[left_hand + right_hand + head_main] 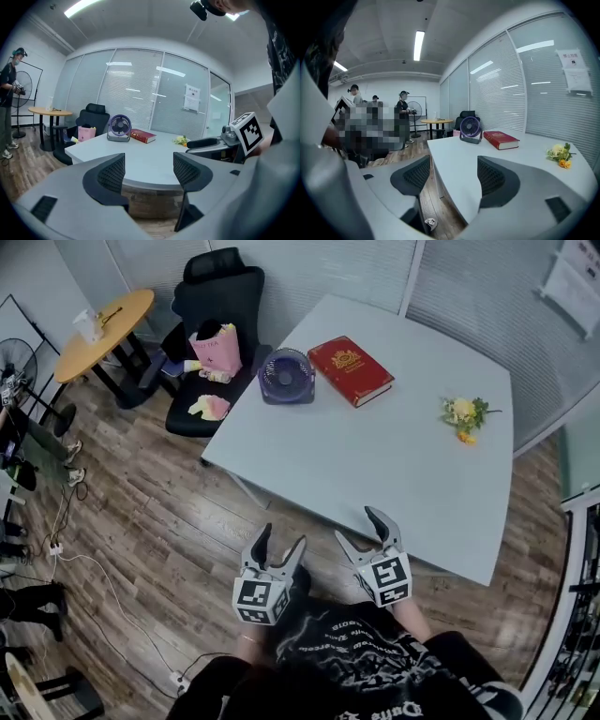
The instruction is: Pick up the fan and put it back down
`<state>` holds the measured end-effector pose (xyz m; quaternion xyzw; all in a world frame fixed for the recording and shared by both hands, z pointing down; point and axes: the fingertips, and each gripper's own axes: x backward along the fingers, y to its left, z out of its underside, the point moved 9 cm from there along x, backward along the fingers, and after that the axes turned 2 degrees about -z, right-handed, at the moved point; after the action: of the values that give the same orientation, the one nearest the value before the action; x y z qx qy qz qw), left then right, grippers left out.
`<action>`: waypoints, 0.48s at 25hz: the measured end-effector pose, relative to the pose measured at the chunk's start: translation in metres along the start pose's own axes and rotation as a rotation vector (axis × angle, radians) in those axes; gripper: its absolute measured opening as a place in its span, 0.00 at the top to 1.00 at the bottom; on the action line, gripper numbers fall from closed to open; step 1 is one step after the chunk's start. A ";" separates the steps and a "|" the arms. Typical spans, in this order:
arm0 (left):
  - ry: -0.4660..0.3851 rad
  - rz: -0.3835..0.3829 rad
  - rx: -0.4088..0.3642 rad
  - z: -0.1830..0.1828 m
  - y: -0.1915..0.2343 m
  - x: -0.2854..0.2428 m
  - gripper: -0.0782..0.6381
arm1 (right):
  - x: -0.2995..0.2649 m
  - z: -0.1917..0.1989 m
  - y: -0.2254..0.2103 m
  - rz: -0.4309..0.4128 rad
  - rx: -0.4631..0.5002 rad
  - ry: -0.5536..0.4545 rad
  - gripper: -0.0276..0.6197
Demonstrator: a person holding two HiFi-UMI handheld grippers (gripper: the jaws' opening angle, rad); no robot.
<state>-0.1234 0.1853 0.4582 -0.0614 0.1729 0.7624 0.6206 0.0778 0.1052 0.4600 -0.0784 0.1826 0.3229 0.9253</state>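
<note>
Chair, black, stands at the left beside a white table. On the table's far left corner sits the purple fan, upright, with a red book just to its right and a yellow flower sprig well apart near the right edge. At the table's near edge, the left gripper and right gripper hover side by side, jaws wide apart, nothing between them, far from the fan.

Tabletop: pale grey and plain.
Fan: purple, standing upright at the far left corner.
Red book: lying flat, just right of the fan.
Flowers: small yellow bunch, far right, well apart from the book.
</note>
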 end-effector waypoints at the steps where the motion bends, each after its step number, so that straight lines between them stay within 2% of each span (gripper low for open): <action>1: 0.003 0.007 -0.004 -0.005 0.009 -0.008 0.44 | -0.009 -0.004 -0.002 0.009 -0.003 0.002 0.48; 12: 0.031 0.134 -0.061 -0.048 0.088 -0.074 0.44 | -0.086 -0.039 -0.008 0.113 -0.048 0.013 0.48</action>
<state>-0.1978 0.0852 0.4525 -0.0804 0.1627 0.8060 0.5633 0.0088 0.0399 0.4574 -0.0923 0.1848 0.3783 0.9024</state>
